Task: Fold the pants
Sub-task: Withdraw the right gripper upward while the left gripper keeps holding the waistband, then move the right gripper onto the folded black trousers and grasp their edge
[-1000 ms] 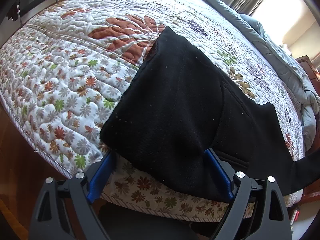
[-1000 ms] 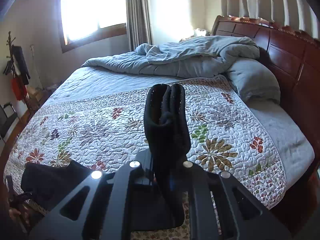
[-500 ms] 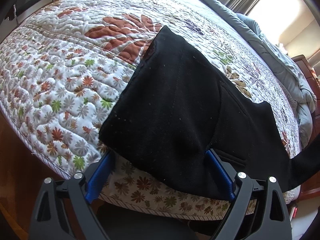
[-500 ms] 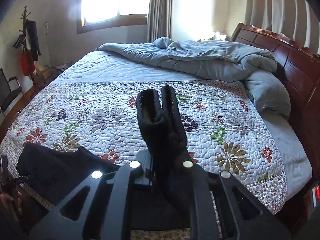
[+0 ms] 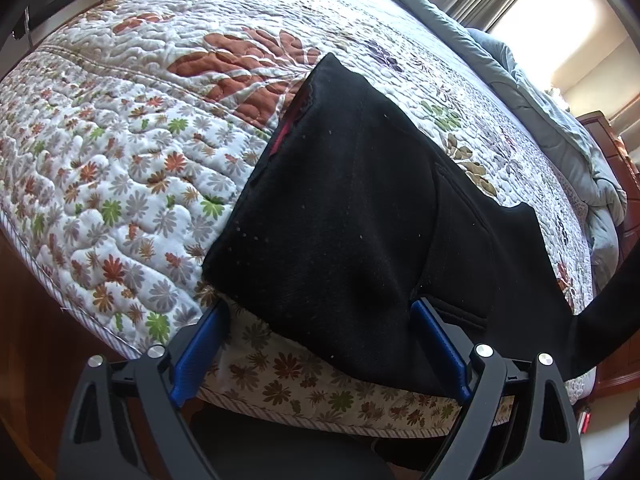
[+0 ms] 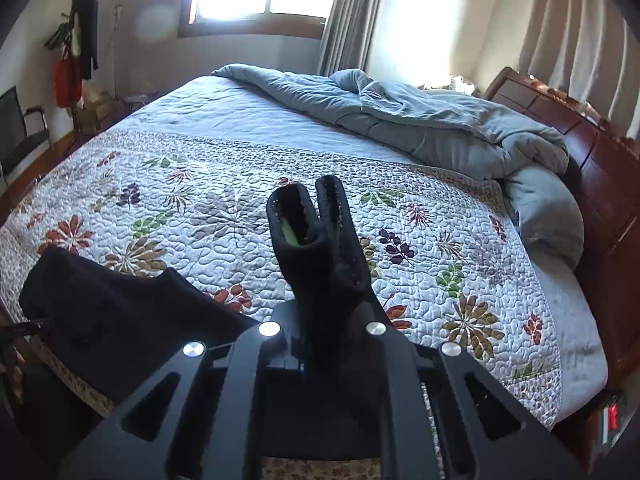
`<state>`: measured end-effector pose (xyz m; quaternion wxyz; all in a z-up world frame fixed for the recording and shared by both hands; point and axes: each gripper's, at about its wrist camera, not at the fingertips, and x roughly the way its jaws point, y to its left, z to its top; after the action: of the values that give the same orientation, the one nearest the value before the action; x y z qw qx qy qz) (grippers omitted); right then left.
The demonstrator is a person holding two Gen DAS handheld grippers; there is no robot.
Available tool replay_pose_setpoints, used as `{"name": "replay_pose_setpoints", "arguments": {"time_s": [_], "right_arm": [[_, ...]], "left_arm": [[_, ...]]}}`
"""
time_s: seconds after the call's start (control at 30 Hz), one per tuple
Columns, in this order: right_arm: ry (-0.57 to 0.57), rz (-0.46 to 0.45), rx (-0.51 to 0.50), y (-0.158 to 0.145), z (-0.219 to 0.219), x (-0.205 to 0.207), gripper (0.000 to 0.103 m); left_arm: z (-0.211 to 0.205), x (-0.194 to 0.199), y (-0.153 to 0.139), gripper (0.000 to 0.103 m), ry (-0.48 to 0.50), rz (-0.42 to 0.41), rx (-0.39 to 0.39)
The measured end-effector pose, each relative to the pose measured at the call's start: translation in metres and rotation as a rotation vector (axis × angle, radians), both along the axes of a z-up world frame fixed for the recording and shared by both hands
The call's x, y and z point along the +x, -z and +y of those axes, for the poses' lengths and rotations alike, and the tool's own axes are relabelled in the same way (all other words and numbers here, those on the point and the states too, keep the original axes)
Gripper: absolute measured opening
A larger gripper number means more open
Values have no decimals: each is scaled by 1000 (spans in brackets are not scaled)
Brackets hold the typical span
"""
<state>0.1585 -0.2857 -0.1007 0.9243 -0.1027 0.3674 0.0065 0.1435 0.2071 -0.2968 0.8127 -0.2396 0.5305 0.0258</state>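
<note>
Blue fingers [image 5: 202,354] of the left gripper [image 5: 320,344] spread wide at the near edge of the bed, with black pants [image 5: 360,220] draped across the gap; tips hidden under the cloth, so no telling whether the pads touch it. Fingers of the right gripper [image 6: 324,344] drawn narrow and clamped on a bunched fold of the same pants [image 6: 320,248], the pads themselves buried in the fabric; two rolled ends stick up past the jaws, with a sliver of green showing inside the left one.

Seen from the left wrist: main body of the pants lying on the floral quilt [image 5: 120,160] near the bed's near edge, lower part overhanging that edge. Long axis running from the near edge diagonally up toward the middle of the quilt, narrowing to a corner there. A strip of red along the left hem, hard to make out. A black band leaving the frame at lower right, cut off.

Rumpled grey duvet [image 6: 420,120] heaped at the far side by the wooden headboard [image 6: 580,152].
</note>
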Motion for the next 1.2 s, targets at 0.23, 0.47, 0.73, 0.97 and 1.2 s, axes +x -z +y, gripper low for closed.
{"name": "replay_pose_setpoints", "arguments": {"time_s": [0.23, 0.47, 0.73, 0.97, 1.2], "right_arm": [[-39, 16, -66, 10, 18, 4, 10], [-83, 24, -138, 24, 37, 7, 10], [-135, 28, -221, 43, 60, 10, 10], [-165, 33, -265, 57, 73, 13, 10], [-189, 44, -310, 73, 88, 15, 10]], "left_arm": [[0, -1, -1, 92, -1, -2, -4], [0, 0, -1, 92, 6, 1, -6], [3, 3, 0, 92, 14, 3, -17], [4, 5, 0, 93, 17, 5, -20], [2, 6, 1, 94, 18, 3, -24]]}}
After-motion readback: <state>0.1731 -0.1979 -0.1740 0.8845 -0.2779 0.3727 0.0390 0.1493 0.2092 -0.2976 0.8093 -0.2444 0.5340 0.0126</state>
